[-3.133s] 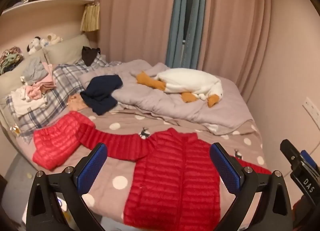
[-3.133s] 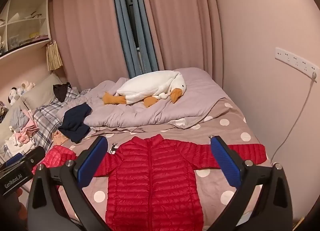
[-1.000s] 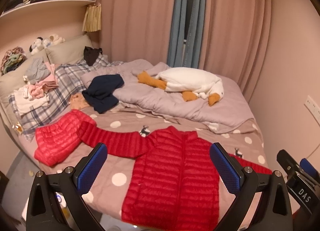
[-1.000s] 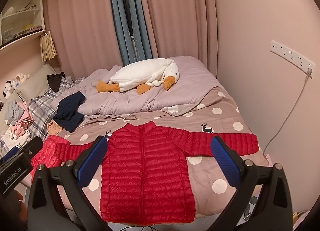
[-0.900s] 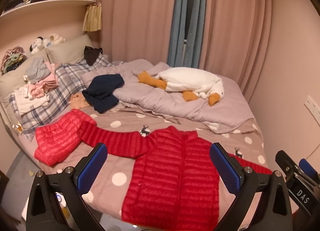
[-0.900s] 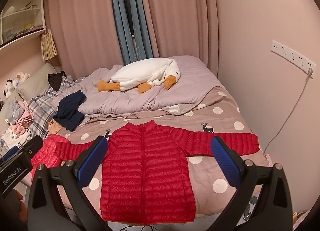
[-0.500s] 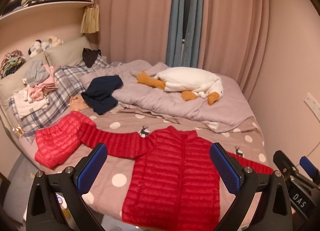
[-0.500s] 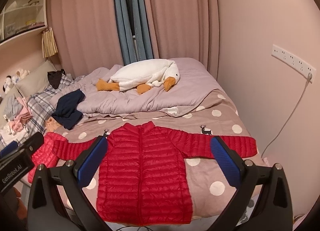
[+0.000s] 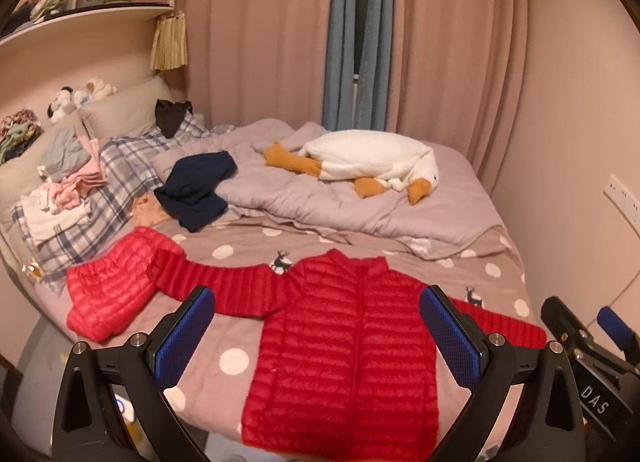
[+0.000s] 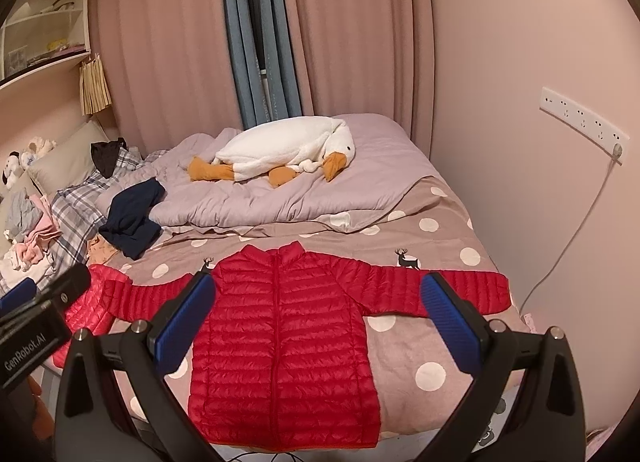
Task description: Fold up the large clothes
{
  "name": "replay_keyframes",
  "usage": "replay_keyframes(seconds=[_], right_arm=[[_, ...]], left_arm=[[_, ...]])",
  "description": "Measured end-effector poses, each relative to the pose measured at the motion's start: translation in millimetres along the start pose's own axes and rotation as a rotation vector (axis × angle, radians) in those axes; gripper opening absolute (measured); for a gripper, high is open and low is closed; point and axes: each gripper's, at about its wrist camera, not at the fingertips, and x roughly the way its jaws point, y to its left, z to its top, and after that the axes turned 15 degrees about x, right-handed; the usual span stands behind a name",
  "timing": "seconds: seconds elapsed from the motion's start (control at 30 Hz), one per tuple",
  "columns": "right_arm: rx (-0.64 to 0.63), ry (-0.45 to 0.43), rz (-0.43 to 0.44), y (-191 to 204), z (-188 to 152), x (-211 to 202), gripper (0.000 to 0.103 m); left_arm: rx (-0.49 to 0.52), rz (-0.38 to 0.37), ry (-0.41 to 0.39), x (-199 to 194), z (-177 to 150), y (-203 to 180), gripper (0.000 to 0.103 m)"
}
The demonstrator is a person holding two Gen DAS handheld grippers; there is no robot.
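A red quilted puffer jacket [image 9: 352,346] lies flat, front up and zipped, near the foot edge of the bed, both sleeves spread sideways; it also shows in the right wrist view [image 10: 284,338]. Its left sleeve end rests on a second, lighter red padded garment [image 9: 108,290] at the bed's left edge. My left gripper [image 9: 316,338] is open and empty, held in the air short of the bed. My right gripper [image 10: 318,326] is open and empty, also held above the jacket's near hem.
The bed [image 10: 436,238] has a polka-dot sheet and a rumpled lilac duvet [image 9: 352,198] with a white goose plush [image 9: 372,162]. A navy garment [image 9: 196,186] and clothes piles [image 9: 64,186] lie left. A wall and socket cable [image 10: 568,238] are right.
Both grippers have drifted slightly, so the view has shifted a little. The jacket and the other things on the bed have not moved. Both grippers stay open.
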Motion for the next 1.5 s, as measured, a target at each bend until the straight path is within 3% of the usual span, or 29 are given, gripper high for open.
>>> replay_keyframes(seconds=[1.5], right_arm=[[0.019,0.011,-0.003,-13.3,16.8,7.7,0.103]], left_arm=[[0.007,0.023,-0.001,3.9,11.9,6.0,0.101]])
